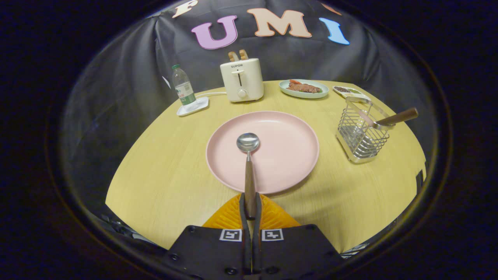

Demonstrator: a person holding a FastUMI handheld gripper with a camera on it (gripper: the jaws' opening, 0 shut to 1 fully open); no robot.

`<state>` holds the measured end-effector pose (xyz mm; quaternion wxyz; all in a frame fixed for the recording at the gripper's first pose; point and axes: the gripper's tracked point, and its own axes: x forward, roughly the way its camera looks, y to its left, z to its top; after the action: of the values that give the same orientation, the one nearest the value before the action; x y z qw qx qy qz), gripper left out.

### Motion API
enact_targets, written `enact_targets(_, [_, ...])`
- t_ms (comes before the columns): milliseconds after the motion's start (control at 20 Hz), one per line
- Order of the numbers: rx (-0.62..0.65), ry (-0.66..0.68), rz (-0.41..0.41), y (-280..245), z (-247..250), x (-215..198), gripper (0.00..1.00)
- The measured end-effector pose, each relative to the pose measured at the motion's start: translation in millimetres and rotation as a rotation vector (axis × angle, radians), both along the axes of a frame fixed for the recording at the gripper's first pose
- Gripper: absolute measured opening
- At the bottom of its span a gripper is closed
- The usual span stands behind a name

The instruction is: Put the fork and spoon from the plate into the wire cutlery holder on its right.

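Gripper view: we see the gripper (249, 212) clenched on the wooden handle of the spoon (248, 163), both fingers pressing it near its end, while the bowl reaches out over the middle of the pink plate (295, 155). Whether the bowl rests on the plate or hangs just above it we cannot tell. The wire cutlery holder (360, 136) stands to the right of the plate, well apart from it, and the fork (393, 119) already leans in it, its handle sticking out away from the plate. We judge the grip the weak point — held so far back, the spoon could pivot or slip during the carry. At the holder, the bowl might catch on the rim wires or knock the leaning fork — even tip the light basket.
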<state>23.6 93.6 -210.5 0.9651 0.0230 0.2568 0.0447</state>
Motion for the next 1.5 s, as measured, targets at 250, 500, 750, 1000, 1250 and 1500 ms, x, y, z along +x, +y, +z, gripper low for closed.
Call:
enact_targets(250, [-0.030,-0.001,0.012,-4.2,4.1,-2.8,0.04])
enact_targets(500, [-0.005,-0.029,0.005,-6.4,27.8,-9.2,0.04])
enact_targets(750, [0.045,-0.048,-0.015,-23.9,64.5,-17.1,0.04])
enact_targets(1000, [0.052,-0.061,-0.047,-65.0,109.1,-21.8,0.04])
enact_targets(1250, [-0.008,-0.065,-0.087,-117.6,152.0,-20.8,0.04])
enact_targets(1500, [-0.069,-0.003,-0.105,-166.2,170.8,-23.9,0.04])
